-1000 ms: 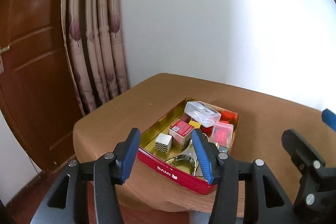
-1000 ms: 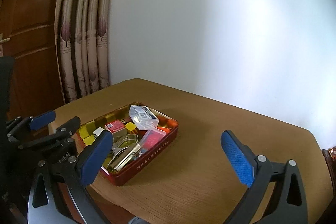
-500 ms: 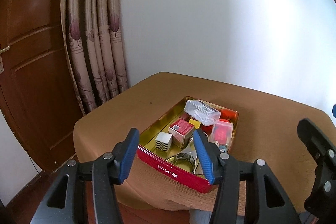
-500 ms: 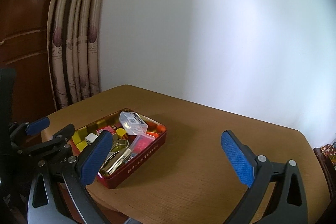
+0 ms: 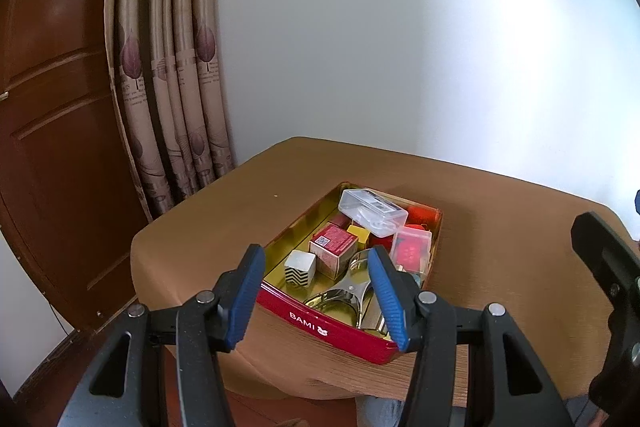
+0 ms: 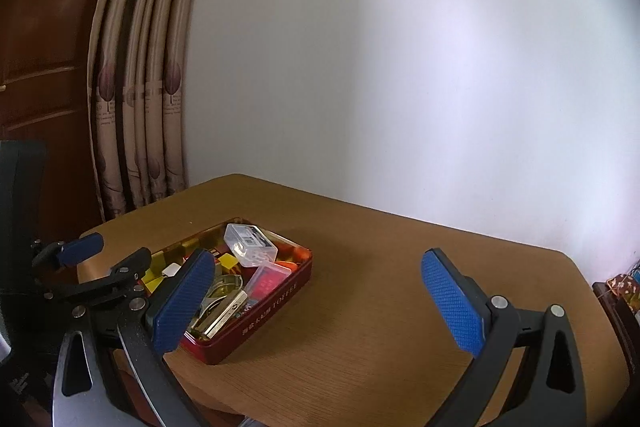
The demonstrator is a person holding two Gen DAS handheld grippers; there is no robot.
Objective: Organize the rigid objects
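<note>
A red tin [image 5: 320, 323] [image 6: 280, 307] with a gold inside sits on the brown table near its left front corner. It holds a clear plastic case [image 5: 372, 207] [image 6: 250, 239], a red carton [image 5: 334, 250], a striped cube [image 5: 299, 268], a pink-lidded box [image 5: 412, 249] [image 6: 270, 277], a yellow block [image 5: 359, 235] and a metal clip [image 5: 344, 297] [image 6: 220, 311]. My left gripper [image 5: 316, 299] is open and empty, just in front of the tin. My right gripper [image 6: 316, 301] is open wide and empty, above the table to the tin's right.
The brown table [image 6: 400, 267] stands against a white wall. A patterned curtain [image 5: 168, 87] and a dark wooden door [image 5: 52, 107] are at the left. The right gripper's body shows at the right edge of the left wrist view [image 5: 608, 287].
Both grippers have drawn back and risen slightly. The right wrist view has swung so the tin sits more toward its centre. Both stay open and empty.
</note>
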